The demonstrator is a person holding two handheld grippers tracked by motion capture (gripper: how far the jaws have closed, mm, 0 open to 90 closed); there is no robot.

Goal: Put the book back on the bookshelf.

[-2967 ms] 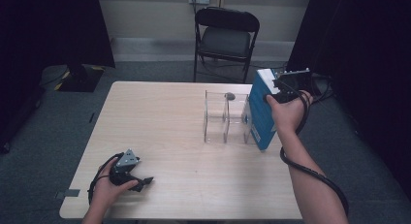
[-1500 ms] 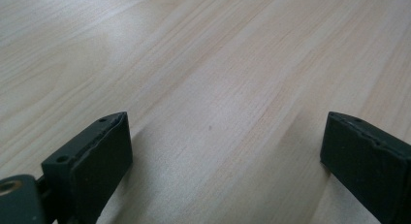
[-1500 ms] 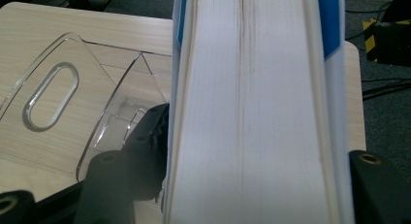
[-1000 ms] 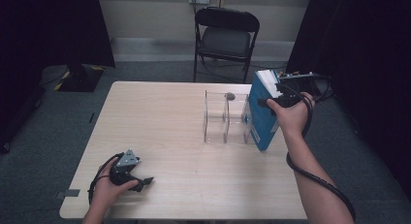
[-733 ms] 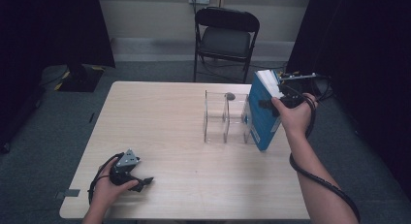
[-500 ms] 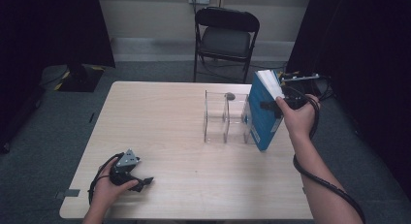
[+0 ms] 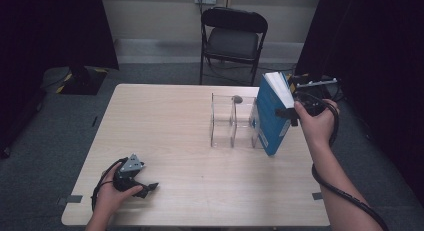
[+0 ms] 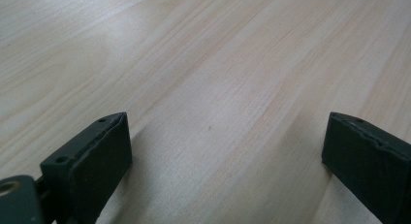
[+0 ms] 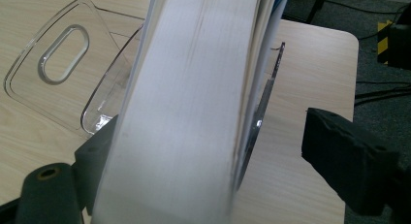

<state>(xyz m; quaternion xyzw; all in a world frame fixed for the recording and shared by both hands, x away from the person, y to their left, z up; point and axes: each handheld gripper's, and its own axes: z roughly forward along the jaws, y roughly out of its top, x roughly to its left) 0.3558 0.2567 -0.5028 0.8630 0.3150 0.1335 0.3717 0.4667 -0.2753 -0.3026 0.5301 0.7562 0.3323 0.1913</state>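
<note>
Blue-covered book (image 7: 272,116) stood tilted against the clear acrylic rack (image 7: 232,121) (at its side nearest the right hand), page edges between the right gripper's (image 7: 292,111) parted jaws, which had just been opening. Well away from the rack, the left gripper (image 7: 142,183) rested with jaws apart.

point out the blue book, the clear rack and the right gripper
blue book (image 7: 269,122): high view, on its blue cover
clear rack (image 7: 223,122): high view, on its left compartment wall
right gripper (image 9: 213,161): right gripper view, between its open jaws, book pages there
</note>
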